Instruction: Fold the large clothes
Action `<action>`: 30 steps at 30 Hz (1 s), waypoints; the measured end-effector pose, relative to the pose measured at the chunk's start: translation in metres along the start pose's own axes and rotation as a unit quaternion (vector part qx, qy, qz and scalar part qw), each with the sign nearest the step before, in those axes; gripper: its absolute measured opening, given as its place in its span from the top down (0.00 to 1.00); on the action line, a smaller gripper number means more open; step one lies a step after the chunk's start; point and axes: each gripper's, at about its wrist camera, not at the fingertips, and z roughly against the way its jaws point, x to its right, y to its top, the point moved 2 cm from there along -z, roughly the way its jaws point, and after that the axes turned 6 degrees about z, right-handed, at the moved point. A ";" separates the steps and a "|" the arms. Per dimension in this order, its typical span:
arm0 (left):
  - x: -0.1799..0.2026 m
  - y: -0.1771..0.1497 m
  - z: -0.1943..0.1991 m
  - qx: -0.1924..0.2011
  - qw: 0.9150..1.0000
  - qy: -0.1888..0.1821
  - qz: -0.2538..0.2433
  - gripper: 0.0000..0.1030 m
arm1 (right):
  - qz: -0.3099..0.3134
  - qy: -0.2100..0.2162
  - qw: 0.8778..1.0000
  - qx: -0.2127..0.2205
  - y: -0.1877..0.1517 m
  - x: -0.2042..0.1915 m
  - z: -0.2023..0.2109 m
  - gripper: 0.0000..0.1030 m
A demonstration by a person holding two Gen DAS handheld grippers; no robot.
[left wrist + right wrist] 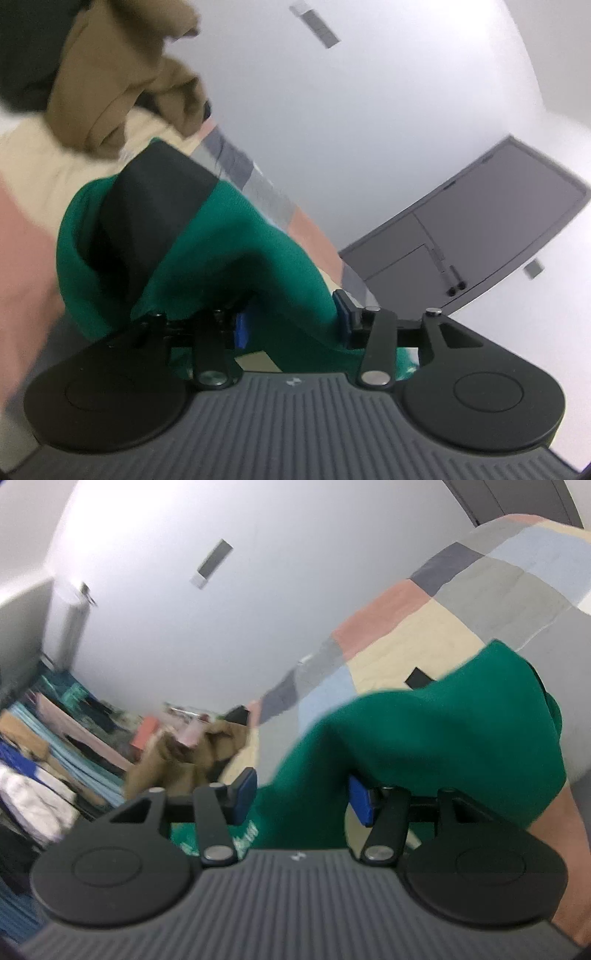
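My left gripper [291, 325] stands partly open; the green garment [229, 240] runs between its blue pads, which do not visibly press it. My right gripper [301, 797] is likewise partly open, with green cloth [424, 731] between the pads. The garment fills centre frame, over the patchwork quilt [424, 627]. A tan garment [122, 74] lies upper left.

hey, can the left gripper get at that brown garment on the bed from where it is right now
Probably not directly. The left gripper has the green garment bunched between its fingers and rising ahead, between it and the brown garment on the patchwork quilt.
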 end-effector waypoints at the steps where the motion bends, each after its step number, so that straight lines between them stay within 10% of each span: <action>1: -0.001 0.002 -0.007 0.004 1.000 0.001 -0.002 0.51 | 0.003 -0.005 1.000 -0.002 0.001 0.003 -0.009 0.45; 14: -0.025 0.042 -0.076 0.077 0.993 0.011 -0.083 0.45 | 0.076 -0.048 0.996 0.015 0.025 0.014 -0.105 0.45; 30: -0.078 0.047 -0.166 0.015 0.982 0.120 -0.146 0.46 | 0.165 -0.099 0.981 -0.022 0.019 0.043 -0.210 0.46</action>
